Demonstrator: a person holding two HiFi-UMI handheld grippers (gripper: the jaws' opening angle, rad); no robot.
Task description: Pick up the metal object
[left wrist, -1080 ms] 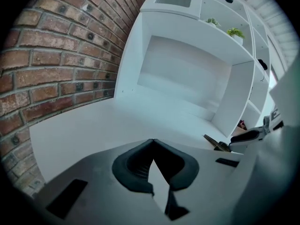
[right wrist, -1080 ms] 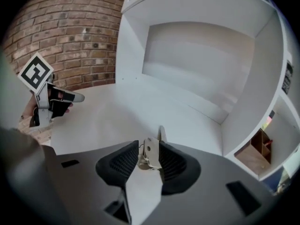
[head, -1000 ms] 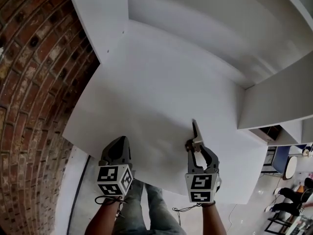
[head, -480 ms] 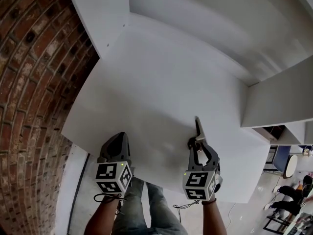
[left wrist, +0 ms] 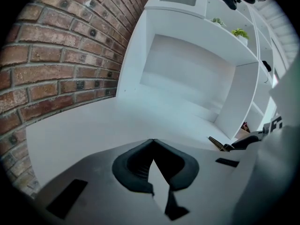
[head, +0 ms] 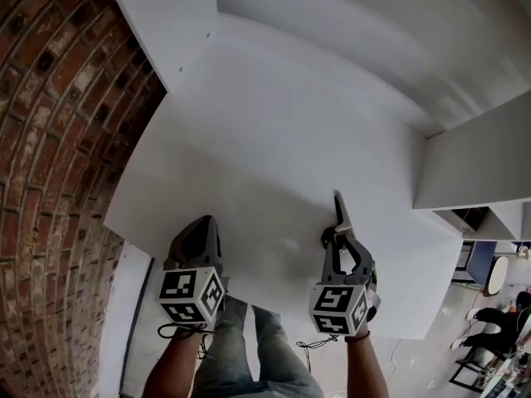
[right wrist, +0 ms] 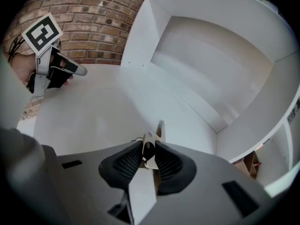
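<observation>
Right gripper [right wrist: 148, 149]: pinched tight on the metal object [right wrist: 159, 128], its tip poking forward past the jaws. Left gripper [left wrist: 152, 146]: shut, empty, idle alongside. Beyond, bare white shelf board [head: 265, 139]. Probably grasp made; next calls for a steady lift clear without loosening.

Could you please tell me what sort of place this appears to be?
Probably an indoor room, perhaps an office or showroom: a white shelving unit with a broad white counter stands against a red brick wall, and small potted plants sit on an upper shelf.
</observation>
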